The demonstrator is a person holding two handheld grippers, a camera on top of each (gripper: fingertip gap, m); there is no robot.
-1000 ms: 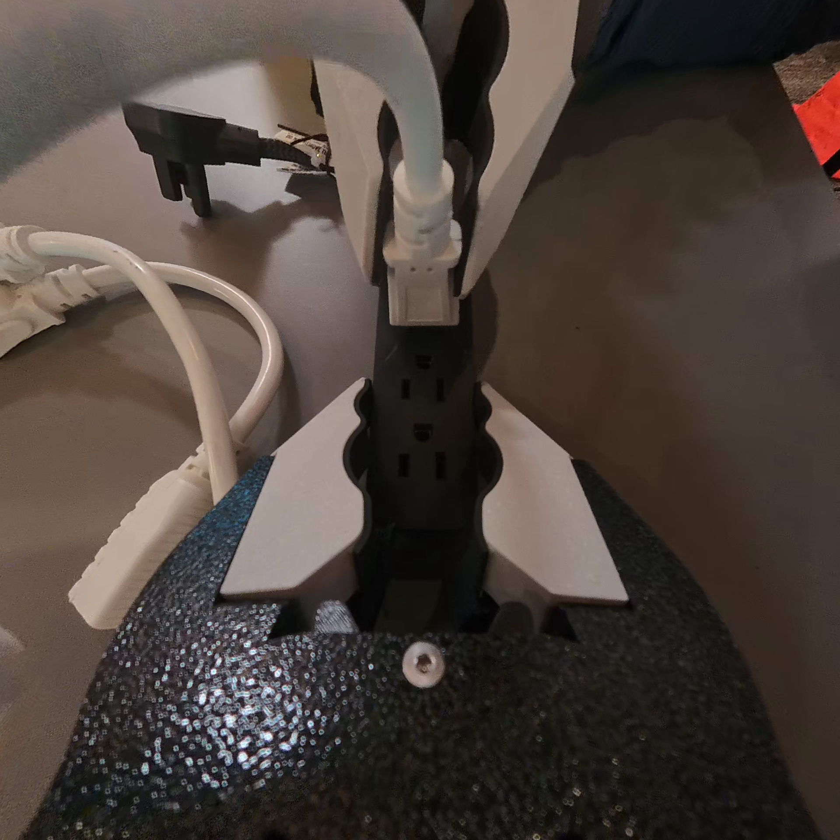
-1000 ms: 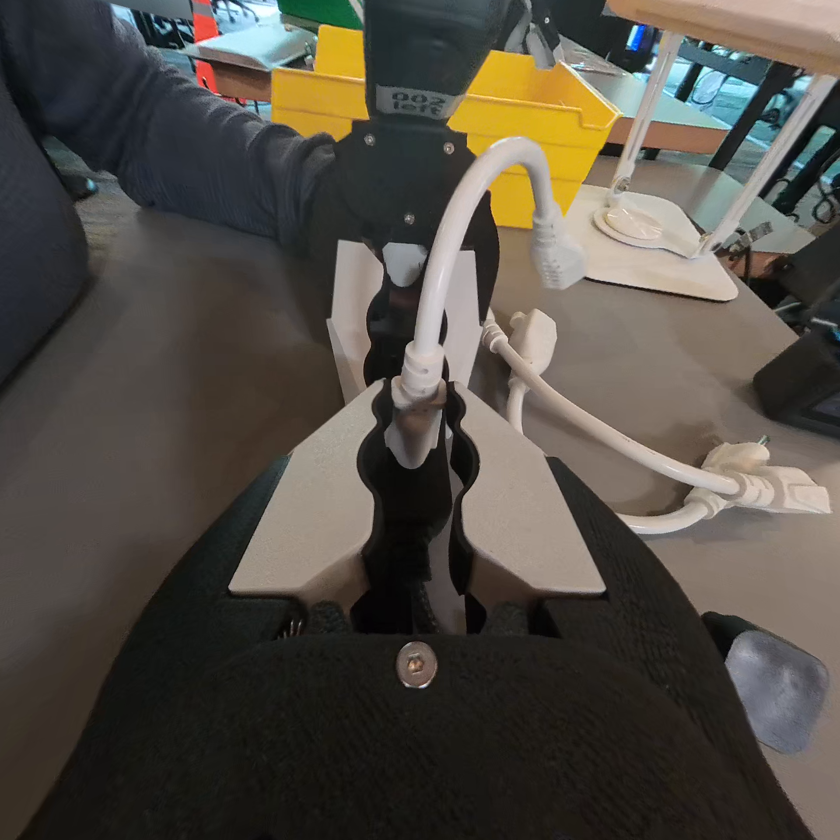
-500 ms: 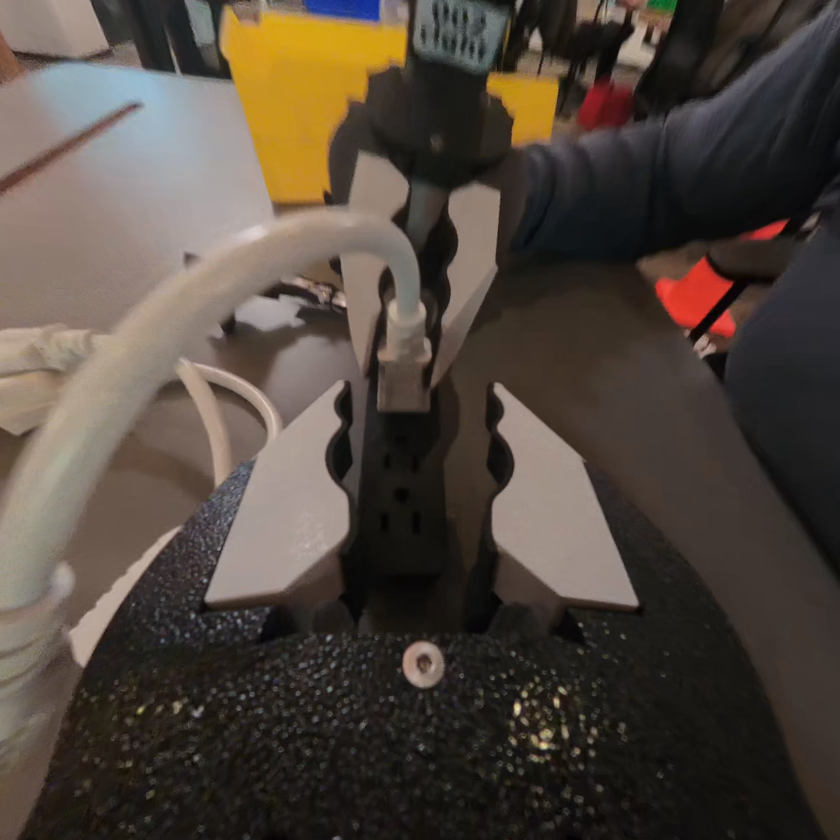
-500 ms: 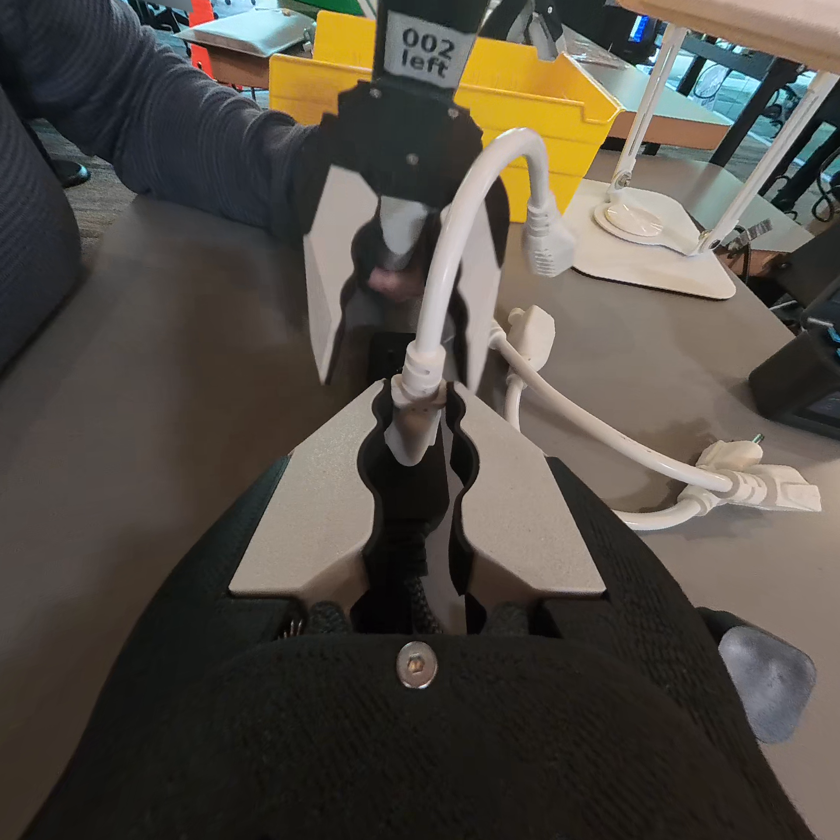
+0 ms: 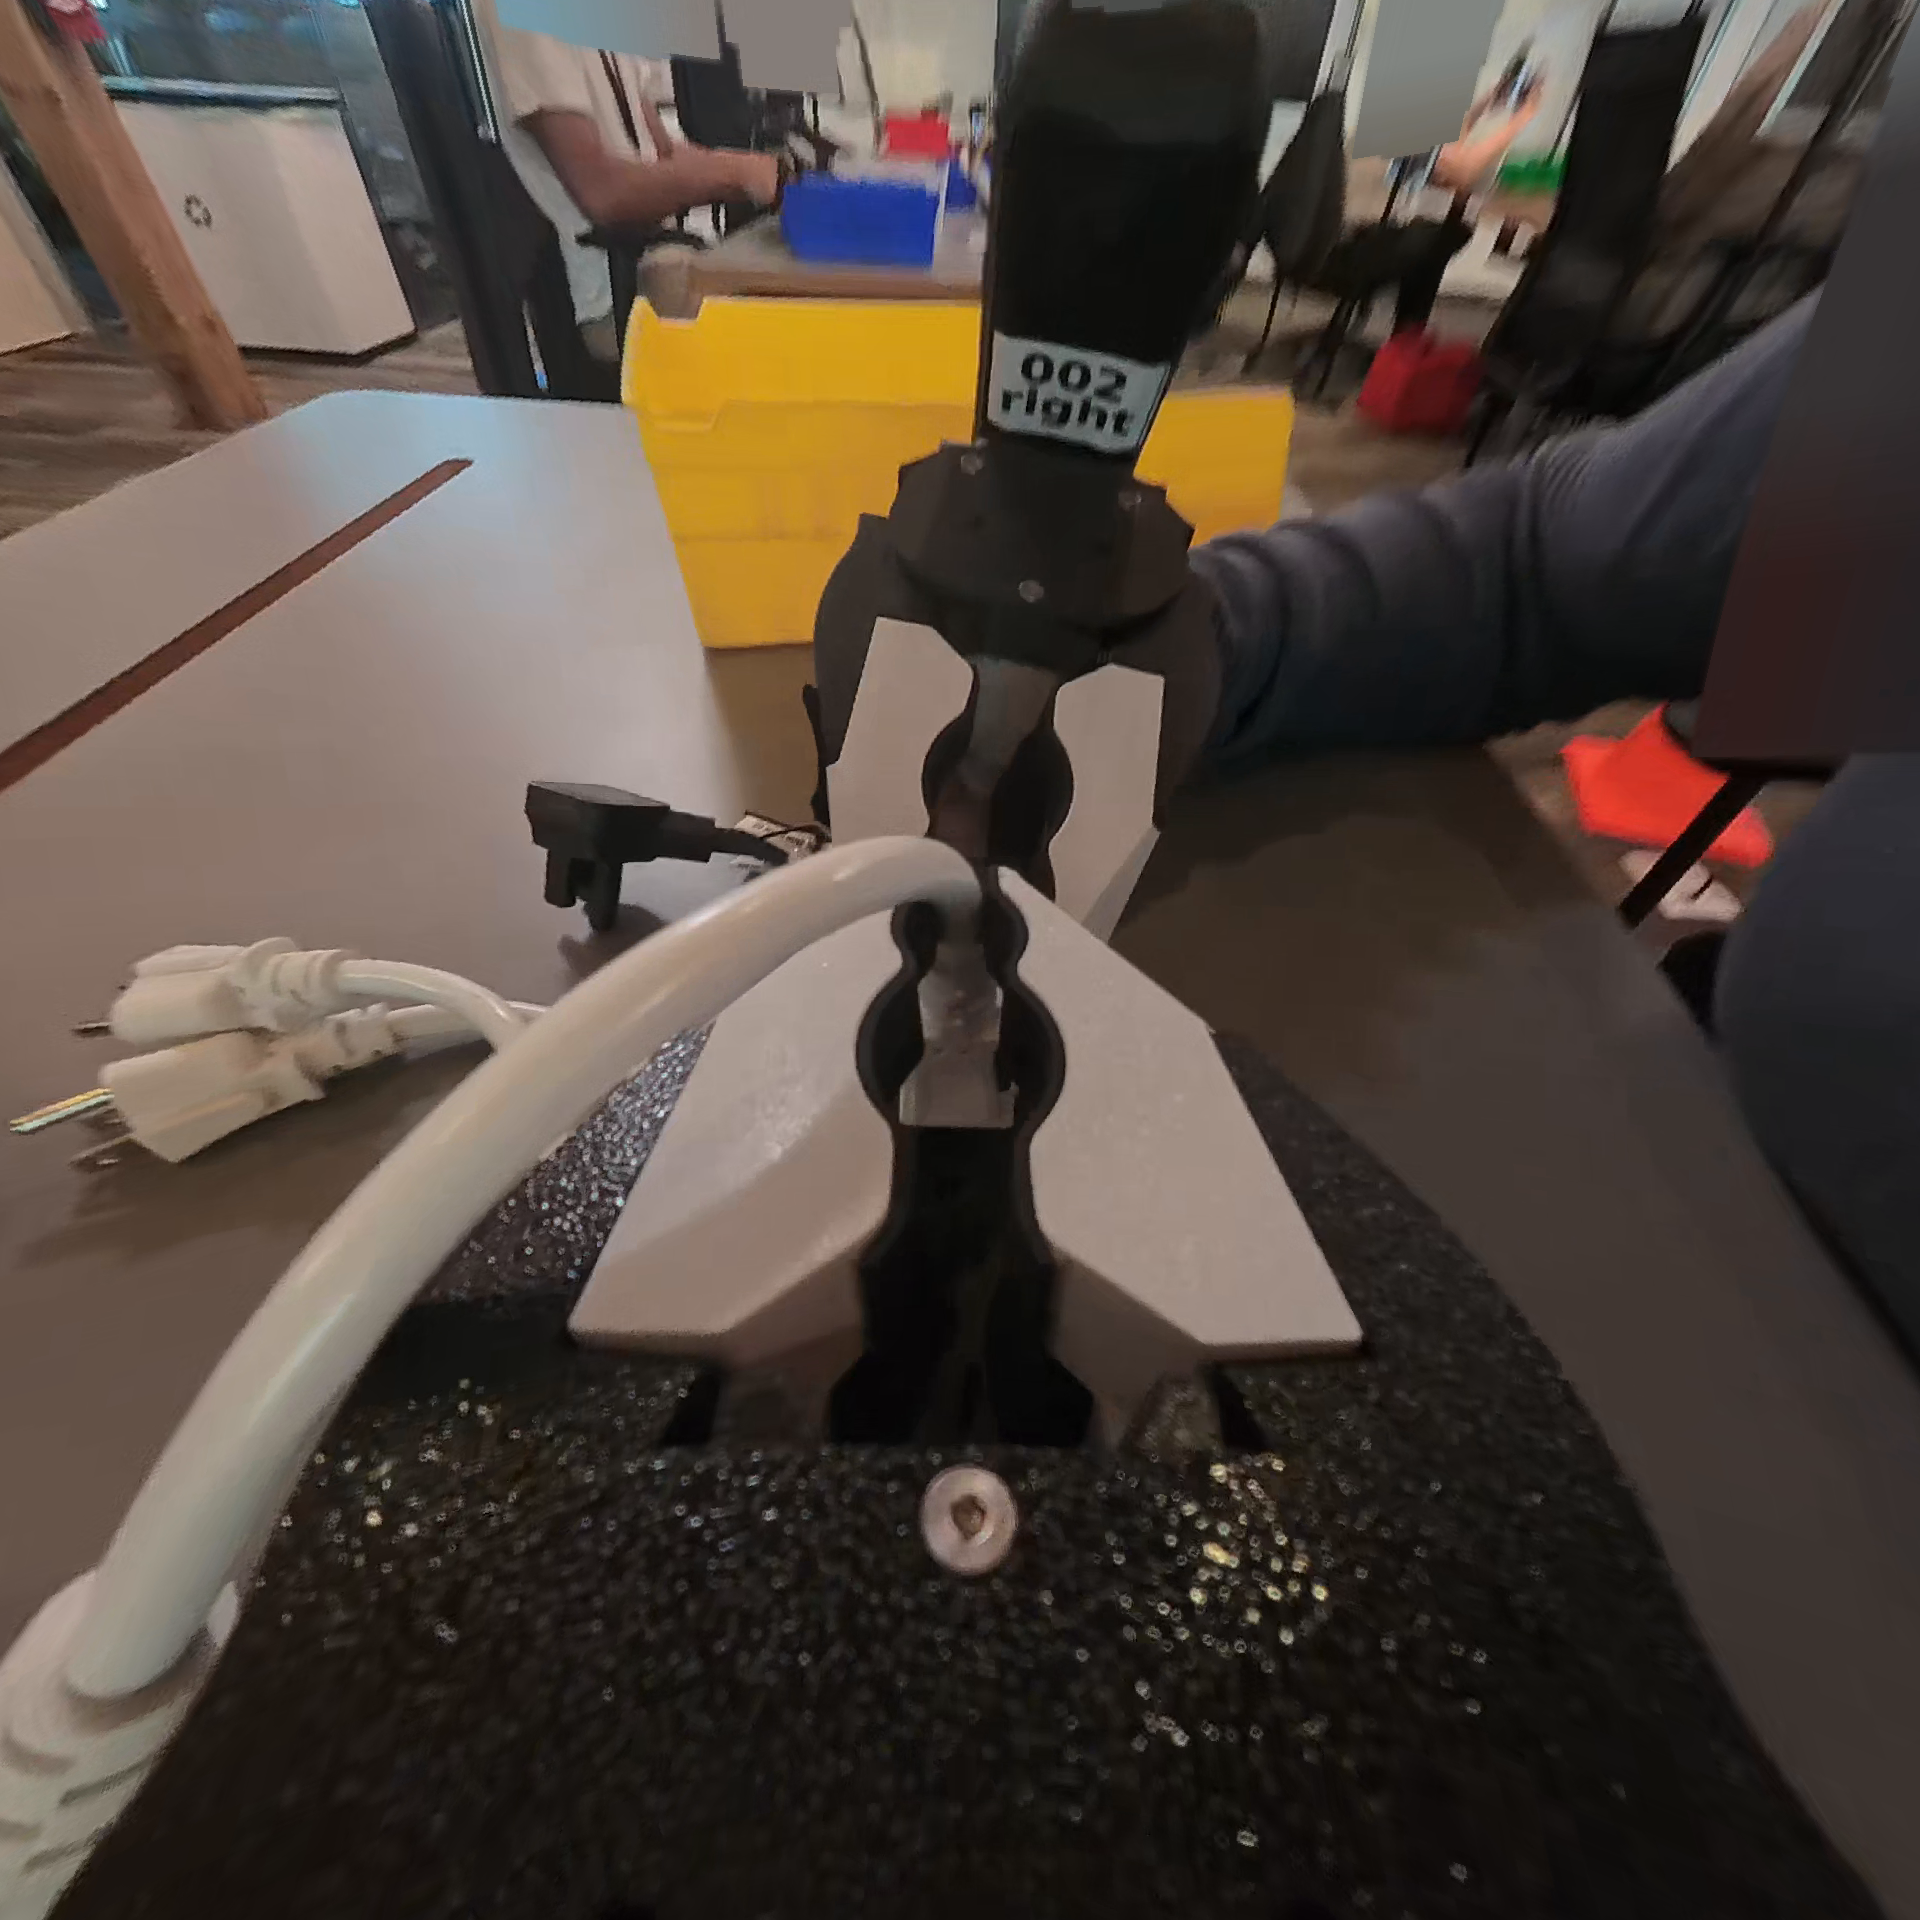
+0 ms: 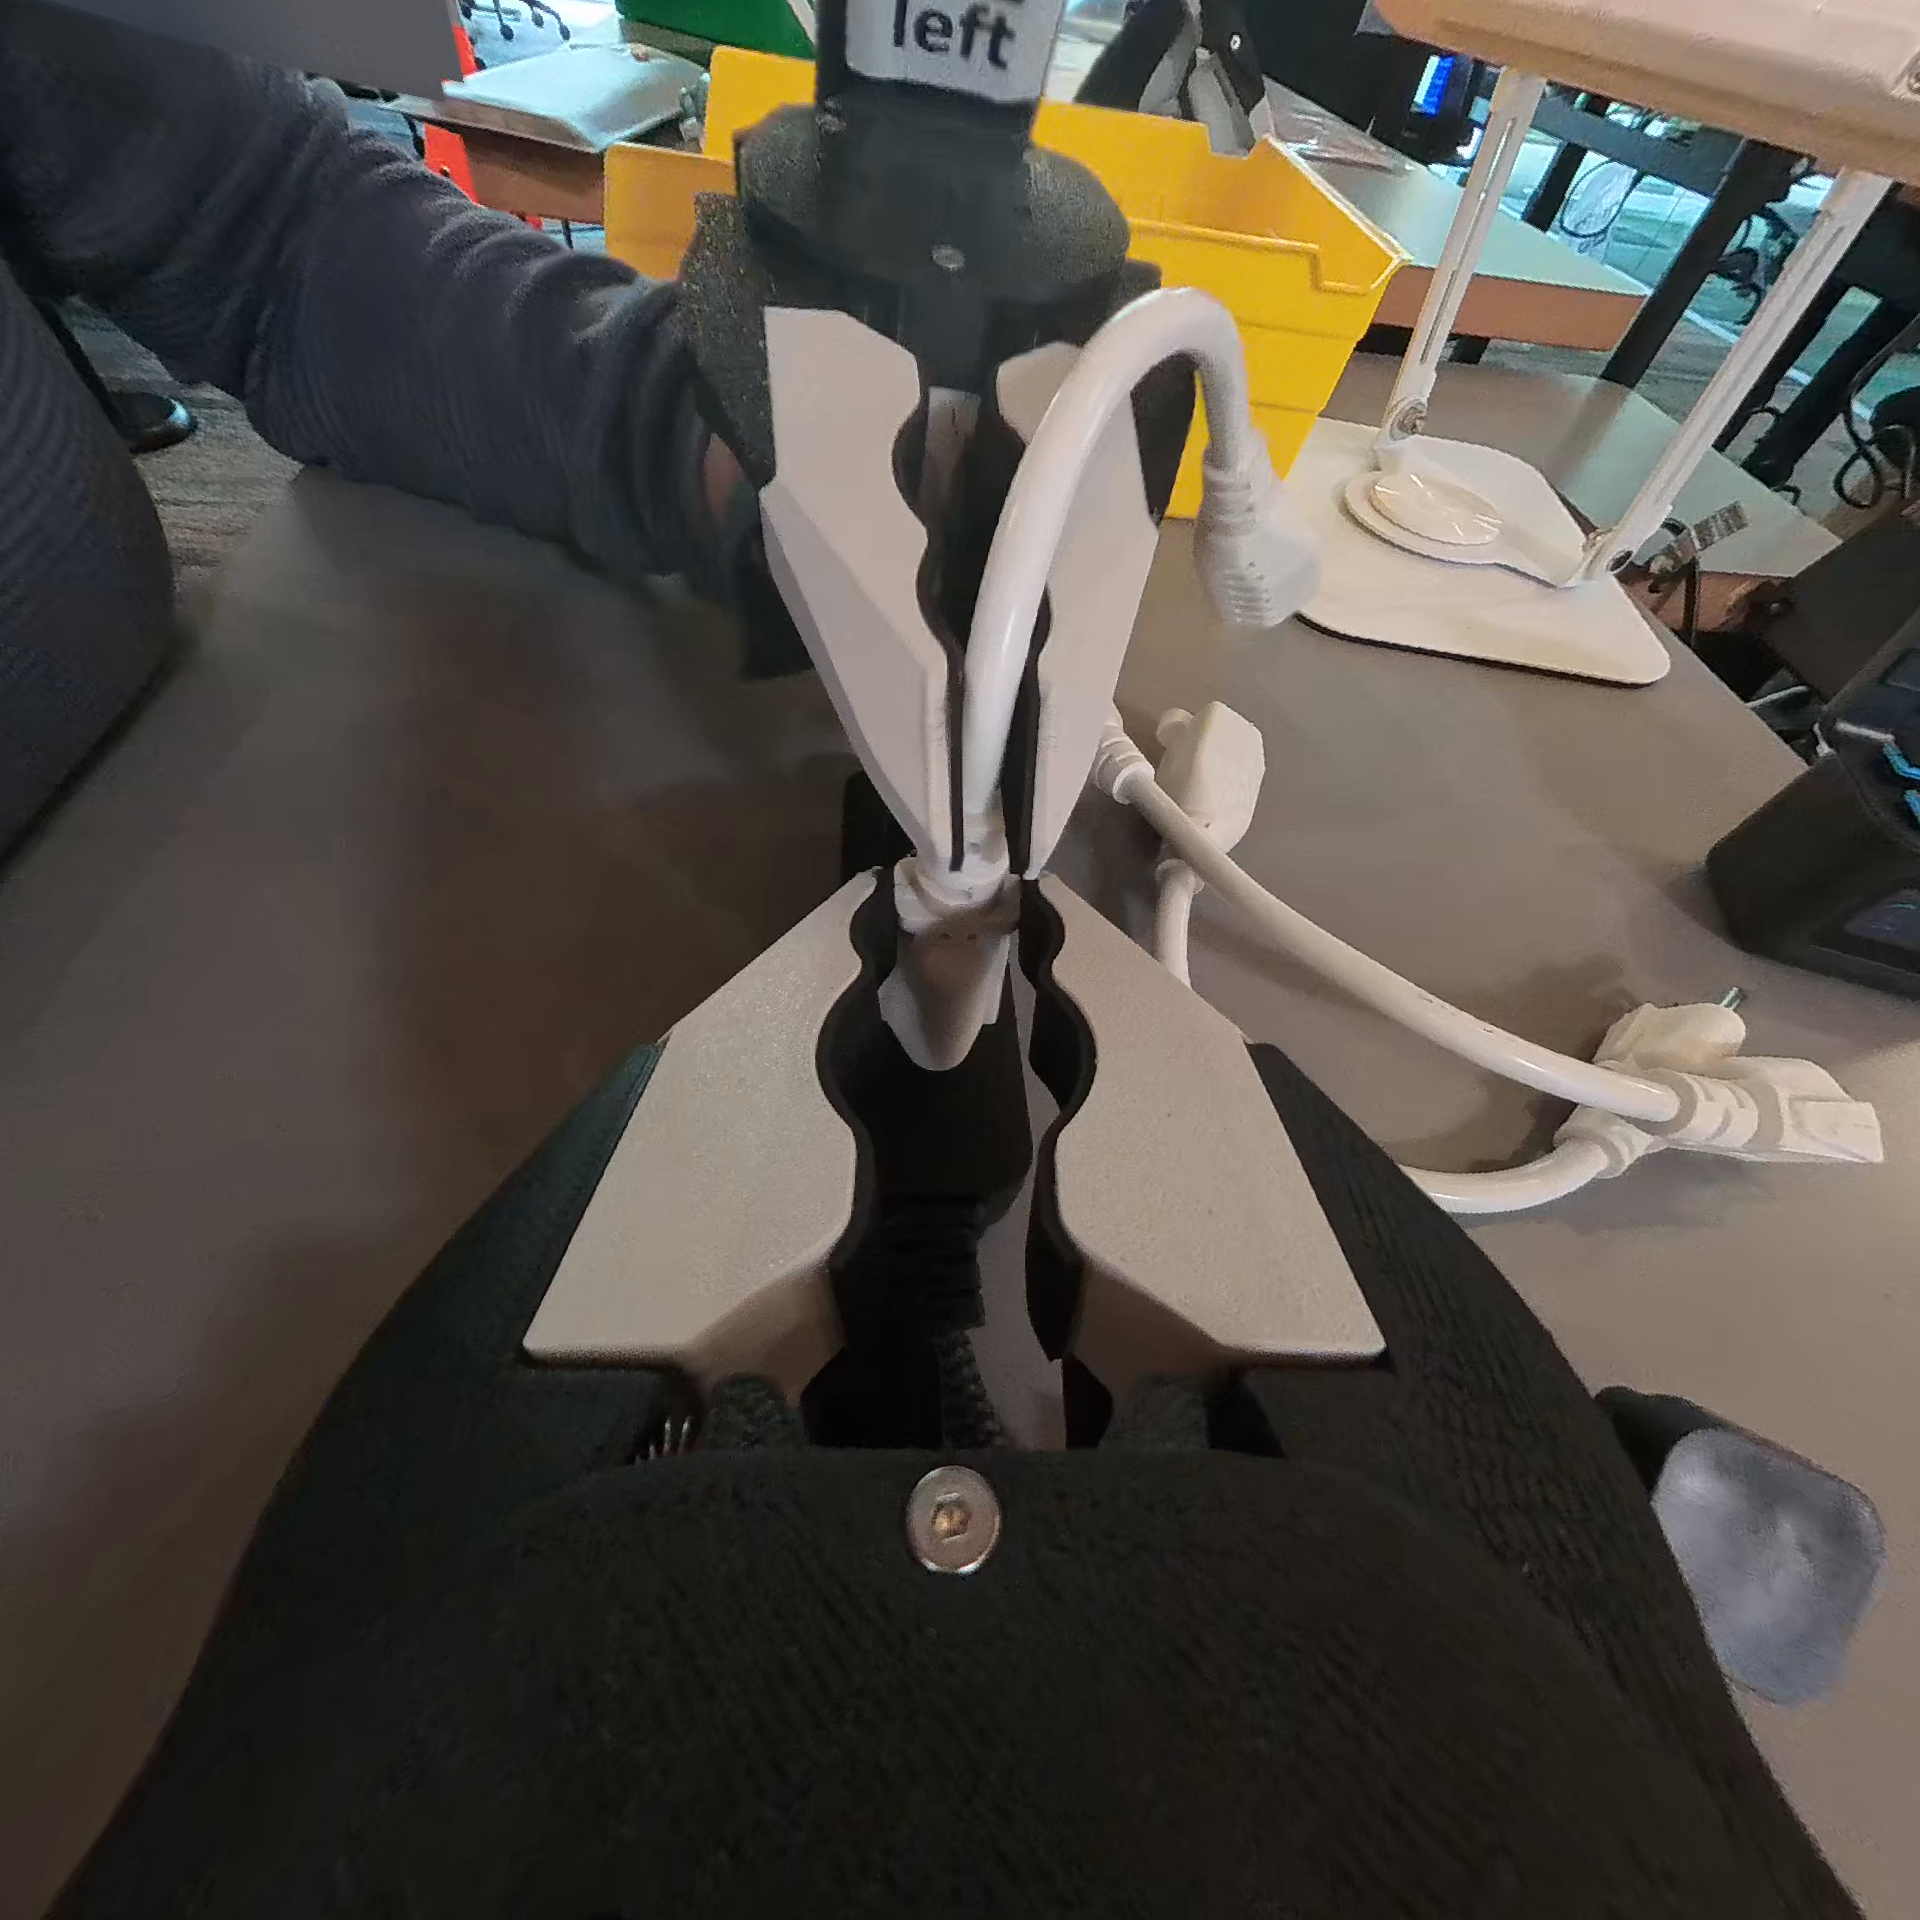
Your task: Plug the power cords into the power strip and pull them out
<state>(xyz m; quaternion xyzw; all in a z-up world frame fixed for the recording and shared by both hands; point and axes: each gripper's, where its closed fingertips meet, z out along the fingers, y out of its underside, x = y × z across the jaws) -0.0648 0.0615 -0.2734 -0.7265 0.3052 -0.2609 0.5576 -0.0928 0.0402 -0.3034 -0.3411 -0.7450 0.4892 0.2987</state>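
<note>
My right gripper [image 6: 961, 894] is shut on the white plug [image 6: 945, 987] of a short white cord [image 6: 1049, 488]. The plug stands over the black power strip [image 6: 925, 1153], which is mostly hidden between my fingers. My left gripper [image 6: 966, 842] faces it from above, pinched shut on the cord's strain relief just above the plug. In the left wrist view the left gripper [image 5: 951, 914] clasps the same plug [image 5: 951, 1039], with the right gripper [image 5: 987, 821] right behind it. The cord's other end, an angled plug [image 6: 1247, 551], hangs free in the air.
Loose white cords with plugs [image 5: 218, 1039] [image 6: 1714, 1101] lie on the grey table [image 6: 416, 831]. A black plug [image 5: 603, 831] lies farther back. A yellow bin [image 5: 769, 468], a white lamp base [image 6: 1455, 561] and a black device [image 6: 1829, 883] stand around. A person's dark sleeves [image 5: 1455, 623] [image 6: 364, 364] reach in. The grippers are tip to tip, or close to it.
My left gripper opened off the power strip, rose, tilted up and closed on the cord just above the plug. My right gripper kept its hold and barely moved.
</note>
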